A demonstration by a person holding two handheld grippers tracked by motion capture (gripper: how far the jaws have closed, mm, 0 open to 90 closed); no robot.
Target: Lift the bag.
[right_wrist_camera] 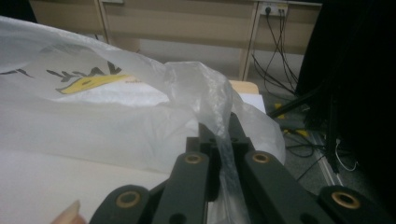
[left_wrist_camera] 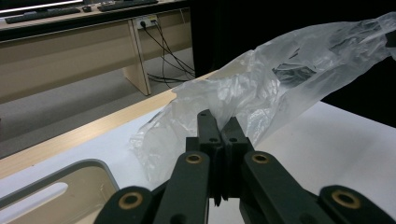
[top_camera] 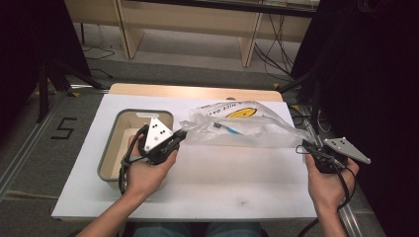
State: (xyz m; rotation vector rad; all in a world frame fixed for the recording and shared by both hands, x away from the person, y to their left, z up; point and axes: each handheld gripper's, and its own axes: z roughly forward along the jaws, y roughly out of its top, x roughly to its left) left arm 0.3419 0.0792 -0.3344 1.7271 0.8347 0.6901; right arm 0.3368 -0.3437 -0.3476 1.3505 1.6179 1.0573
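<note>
Clearly stretched: clear plastic bag (top_camera: 242,126), crinkled and glossy, with a yellow smiley print and black lettering, something dark inside.
Bag position: over the white table (top_camera: 207,182), spanning between both grippers, right of the tray.
Left gripper (top_camera: 181,135): jaws pressed together, pinching the bag's left edge.
Right gripper (top_camera: 302,147): jaws pressed together, film caught between them at the bag's right end.
Tray (top_camera: 109,140): grey-rimmed, beige, rounded rectangular, beside the left gripper.
</note>
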